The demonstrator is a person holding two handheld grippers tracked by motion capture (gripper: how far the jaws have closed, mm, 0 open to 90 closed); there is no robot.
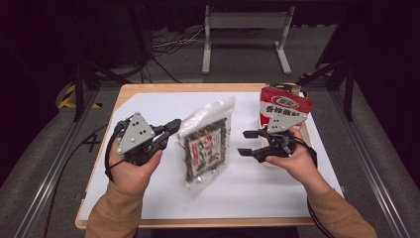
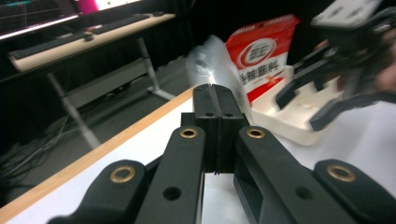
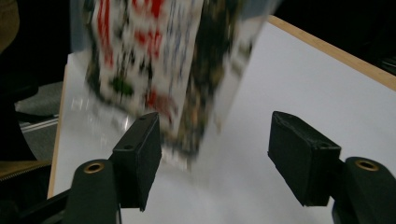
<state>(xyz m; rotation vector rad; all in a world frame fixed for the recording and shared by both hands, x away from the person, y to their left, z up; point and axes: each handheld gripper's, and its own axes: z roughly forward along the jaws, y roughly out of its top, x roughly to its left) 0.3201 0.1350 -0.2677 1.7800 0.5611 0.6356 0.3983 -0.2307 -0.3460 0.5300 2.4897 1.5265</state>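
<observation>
Two grippers flank the clear snack bag (image 1: 207,141): left gripper (image 1: 173,125) clenched empty, right gripper (image 1: 248,143) released (bag slick; pinch may slip).

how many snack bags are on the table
2: a clear bag lying flat mid-table between the grippers, and a red bag standing in a white tray at the far right. None seems hidden.

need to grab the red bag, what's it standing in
The red bag stands in a white tray at the table's far right corner. The bag's bottom and the tray's inside are hidden by the right claw and hand.
</observation>
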